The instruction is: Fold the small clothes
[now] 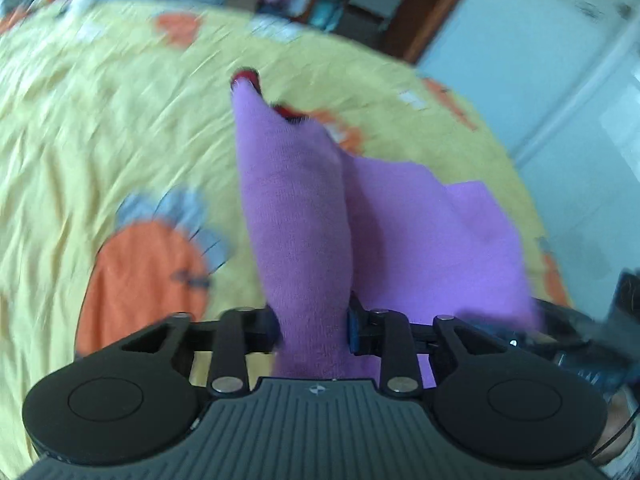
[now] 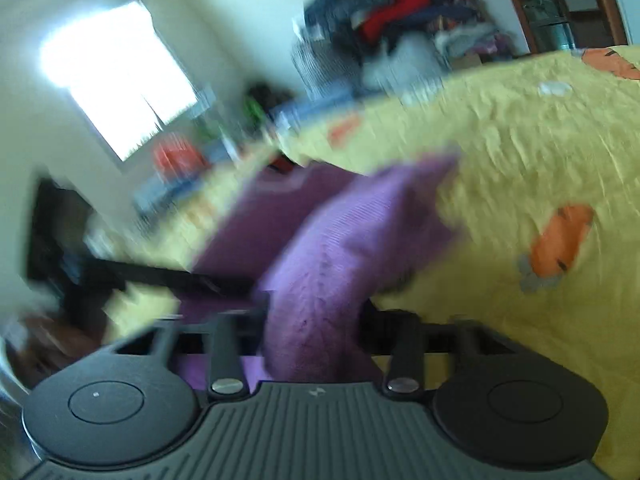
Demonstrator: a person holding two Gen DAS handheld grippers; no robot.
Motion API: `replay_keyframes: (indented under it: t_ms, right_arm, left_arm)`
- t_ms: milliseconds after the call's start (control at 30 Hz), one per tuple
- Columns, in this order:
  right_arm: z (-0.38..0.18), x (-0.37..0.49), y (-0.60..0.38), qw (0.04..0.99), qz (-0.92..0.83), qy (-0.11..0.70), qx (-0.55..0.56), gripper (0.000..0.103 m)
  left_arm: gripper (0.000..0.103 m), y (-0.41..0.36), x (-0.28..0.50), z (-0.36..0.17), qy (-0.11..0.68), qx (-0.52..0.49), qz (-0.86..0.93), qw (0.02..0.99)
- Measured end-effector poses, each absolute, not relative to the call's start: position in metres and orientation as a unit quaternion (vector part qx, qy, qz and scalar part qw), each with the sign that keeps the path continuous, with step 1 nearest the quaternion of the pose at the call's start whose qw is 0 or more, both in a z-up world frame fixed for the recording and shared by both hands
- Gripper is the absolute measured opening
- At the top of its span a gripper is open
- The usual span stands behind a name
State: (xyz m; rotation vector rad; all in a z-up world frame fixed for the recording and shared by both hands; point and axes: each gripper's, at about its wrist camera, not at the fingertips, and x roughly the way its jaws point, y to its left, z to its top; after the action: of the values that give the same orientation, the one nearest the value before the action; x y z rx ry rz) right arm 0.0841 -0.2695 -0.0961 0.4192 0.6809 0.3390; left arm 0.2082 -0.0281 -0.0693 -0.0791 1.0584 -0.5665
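Left tongs (image 1: 314,330) pinch purple garment (image 1: 296,208), bunched, red-trimmed, blurred.

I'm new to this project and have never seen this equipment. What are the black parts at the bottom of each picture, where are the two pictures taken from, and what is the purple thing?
Each picture comes from a camera mounted on a handheld two-finger gripper; a person holds one in each hand. The black parts are the gripper bodies. In the left wrist view, the left gripper is shut on a purple garment, which stretches forward over a yellow bedsheet printed with orange carrots. In the right wrist view, the right gripper clamps another part of the same garment. Both pictures are motion-blurred. A pile of clothes sits in the background.
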Motion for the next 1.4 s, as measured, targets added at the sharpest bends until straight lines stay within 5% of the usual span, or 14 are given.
replay_keyframes:
  t_ms: [67, 233, 333, 400, 467, 733, 933, 1033, 1167, 1400]
  right_arm:
    - [-0.113, 0.077, -0.259, 0.916, 0.111, 0.356, 0.151, 0.084]
    - [-0.121, 0.014, -0.26, 0.928, 0.133, 0.318, 0.142, 0.082]
    - [-0.122, -0.011, -0.252, 0.939, 0.116, 0.303, 0.114, 0.067]
    - [-0.125, -0.018, -0.243, 0.942, 0.1, 0.306, 0.09, 0.046]
    - [-0.132, -0.018, -0.232, 0.945, 0.062, 0.319, 0.018, 0.046]
    - [-0.106, -0.024, -0.234, 0.961, 0.064, 0.267, 0.011, 0.048]
    - [-0.131, 0.034, -0.217, 0.953, -0.011, 0.285, -0.103, 0.048]
    - [-0.125, 0.027, -0.24, 0.957, 0.002, 0.289, -0.019, 0.053]
    - [-0.114, -0.025, -0.242, 0.96, 0.013, 0.277, 0.046, 0.097]
    - [-0.136, -0.121, -0.232, 0.942, 0.01, 0.328, 0.072, 0.098]
  left_arm:
    - [0.042, -0.012, 0.203, -0.08, 0.495, -0.013, -0.242, 0.834]
    - [0.096, 0.038, 0.152, -0.072, 0.451, -0.048, -0.256, 0.854]
    - [0.096, 0.04, 0.112, -0.077, 0.43, -0.05, -0.257, 0.864]
    - [0.094, 0.03, 0.093, -0.088, 0.432, -0.038, -0.251, 0.866]
    - [0.088, 0.02, 0.084, -0.106, 0.451, -0.013, -0.238, 0.86]
    - [0.099, 0.023, 0.048, -0.095, 0.414, 0.029, -0.224, 0.882]
    - [0.099, 0.006, 0.042, -0.103, 0.405, 0.051, -0.199, 0.891]
    - [0.102, 0.014, 0.036, -0.105, 0.409, 0.043, -0.177, 0.894]
    - [0.103, 0.032, 0.022, -0.106, 0.414, 0.013, -0.149, 0.898]
    - [0.103, 0.078, -0.025, -0.113, 0.433, 0.005, -0.108, 0.895]
